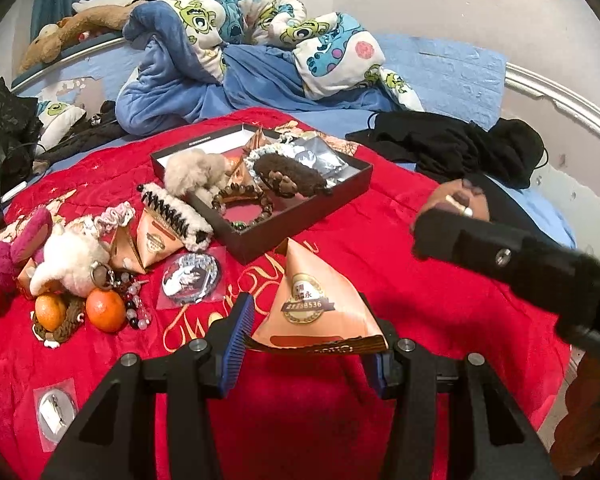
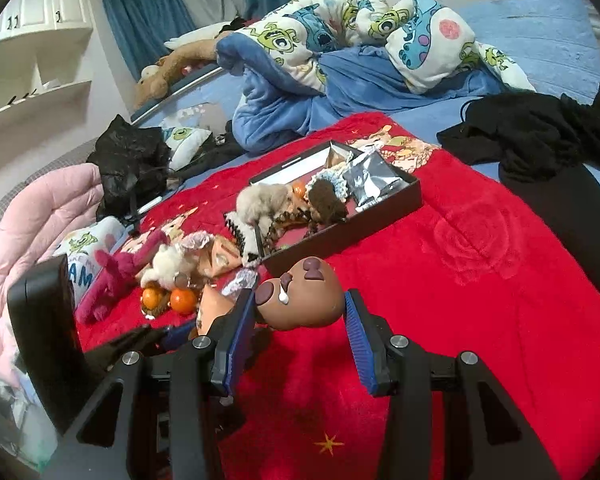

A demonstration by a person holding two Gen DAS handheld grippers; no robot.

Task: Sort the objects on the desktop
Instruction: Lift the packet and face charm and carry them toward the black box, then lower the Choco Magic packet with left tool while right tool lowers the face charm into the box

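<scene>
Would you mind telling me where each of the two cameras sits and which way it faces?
Left wrist: on the left gripper, angled down over the red blanket; its fingers hold an orange pyramid packet.
Right wrist: on the right gripper, facing likewise; its fingers hold a brown toy head.
Shared: the dark box, and each view shows the other gripper.

cartoon duvet (image 1: 236, 20), black clothes (image 1: 460, 148) — blue curtains (image 2: 148, 12)
</scene>
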